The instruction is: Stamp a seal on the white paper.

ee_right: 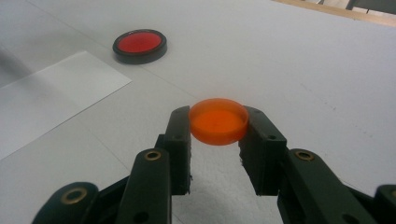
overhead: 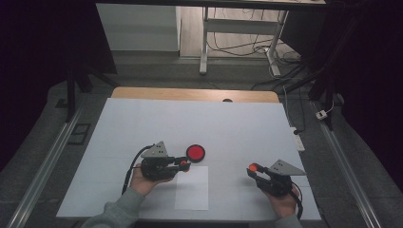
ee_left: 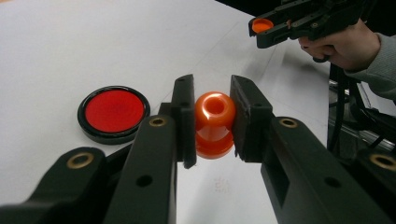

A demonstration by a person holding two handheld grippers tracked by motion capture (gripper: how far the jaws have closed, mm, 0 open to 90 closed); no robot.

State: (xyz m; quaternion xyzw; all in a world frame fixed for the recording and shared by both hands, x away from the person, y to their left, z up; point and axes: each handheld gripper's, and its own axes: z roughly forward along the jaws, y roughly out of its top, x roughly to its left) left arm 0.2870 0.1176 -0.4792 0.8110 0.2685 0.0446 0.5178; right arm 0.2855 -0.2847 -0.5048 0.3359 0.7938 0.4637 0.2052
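Note:
My left gripper (ee_left: pixel 212 123) is shut on a glossy orange bottle-like piece (ee_left: pixel 214 122) with a round opening at its top; in the high view this gripper (overhead: pixel 185 165) sits near the table's front, left of centre. My right gripper (ee_right: pixel 218 125) is shut on a flat orange round cap (ee_right: pixel 218 120), held by its rim above the table; the high view shows it (overhead: pixel 253 169) at the front right. A red disc in a black rim (overhead: pixel 195 152) lies flat just beyond the left gripper, also visible as the red disc (ee_left: pixel 113 112) (ee_right: pixel 139 45).
A white sheet of paper (overhead: pixel 192 187) lies on the white table cover (overhead: pixel 190 118) between the two grippers. The right hand and its gripper (ee_left: pixel 303 21) appear far off in the left gripper view. Desk legs and cables (overhead: pixel 266 52) stand beyond the table's far edge.

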